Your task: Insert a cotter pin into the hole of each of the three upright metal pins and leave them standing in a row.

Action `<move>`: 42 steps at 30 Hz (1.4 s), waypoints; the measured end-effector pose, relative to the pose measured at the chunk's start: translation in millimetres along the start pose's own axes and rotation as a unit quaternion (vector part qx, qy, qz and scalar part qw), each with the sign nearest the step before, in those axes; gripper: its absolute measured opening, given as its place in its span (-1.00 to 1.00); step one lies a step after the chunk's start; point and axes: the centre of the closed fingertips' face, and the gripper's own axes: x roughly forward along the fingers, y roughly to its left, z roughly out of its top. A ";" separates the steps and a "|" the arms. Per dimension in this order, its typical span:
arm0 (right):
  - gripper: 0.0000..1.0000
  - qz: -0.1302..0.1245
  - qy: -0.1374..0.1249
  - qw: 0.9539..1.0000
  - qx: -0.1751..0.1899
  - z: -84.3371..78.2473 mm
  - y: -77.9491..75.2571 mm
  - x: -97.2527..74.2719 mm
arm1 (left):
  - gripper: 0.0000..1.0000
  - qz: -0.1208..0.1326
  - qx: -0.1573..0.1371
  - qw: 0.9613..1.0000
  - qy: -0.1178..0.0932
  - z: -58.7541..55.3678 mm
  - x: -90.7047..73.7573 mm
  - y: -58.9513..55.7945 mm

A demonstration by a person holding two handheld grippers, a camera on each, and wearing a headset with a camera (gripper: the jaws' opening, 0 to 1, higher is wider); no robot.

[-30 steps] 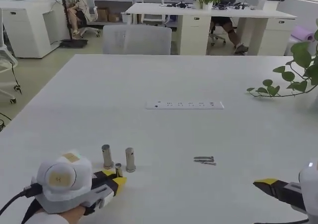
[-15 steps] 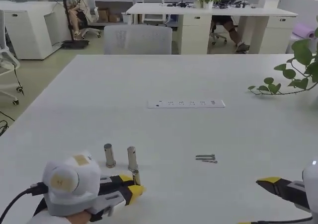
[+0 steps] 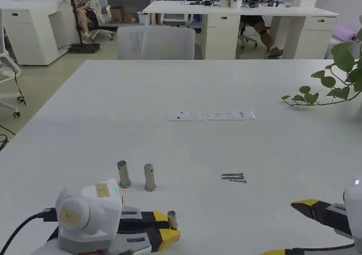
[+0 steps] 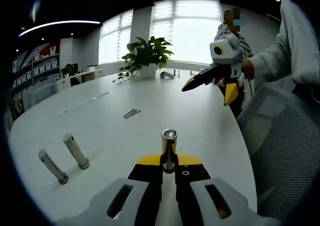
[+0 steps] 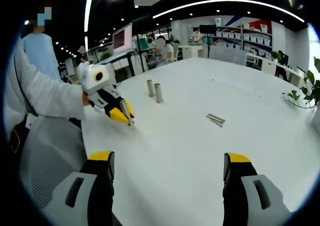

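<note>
Two short metal pins stand upright side by side on the white table. My left gripper is shut on a third metal pin, held upright near the table's front edge, nearer me and right of the standing pair. In the left gripper view that pin rises from the closed jaws, with the standing pair to its left. Several cotter pins lie flat right of centre. My right gripper stands open at the lower right, its jaws wide apart and empty.
A white power strip lies across the table's middle. A plant trails leaves over the right edge. A grey chair stands at the far side. Desks and seated people are beyond.
My left gripper has carried its metal pin to the right and toward me, away from the two standing pins. The right gripper has barely moved.
</note>
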 end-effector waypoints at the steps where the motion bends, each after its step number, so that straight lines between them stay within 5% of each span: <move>1: 0.83 0.000 0.000 1.000 0.000 -0.2 -0.2 -0.1 | -0.88 -0.005 0.001 1.000 0.001 -0.5 0.6 -2.0; 19: 0.82 -0.001 0.006 1.000 0.004 -4.5 -0.1 -0.1 | -0.88 -0.103 0.078 0.991 0.024 -10.3 19.2 -44.4; 25: 0.82 -0.002 0.008 1.000 0.004 -5.6 0.2 -1.2 | -0.88 -0.114 0.089 0.989 0.033 -15.4 25.5 -46.6; 42: 0.82 -0.004 0.014 1.000 0.005 -7.9 -2.9 -2.3 | -0.88 -0.105 0.076 0.991 0.025 -15.6 38.5 -38.3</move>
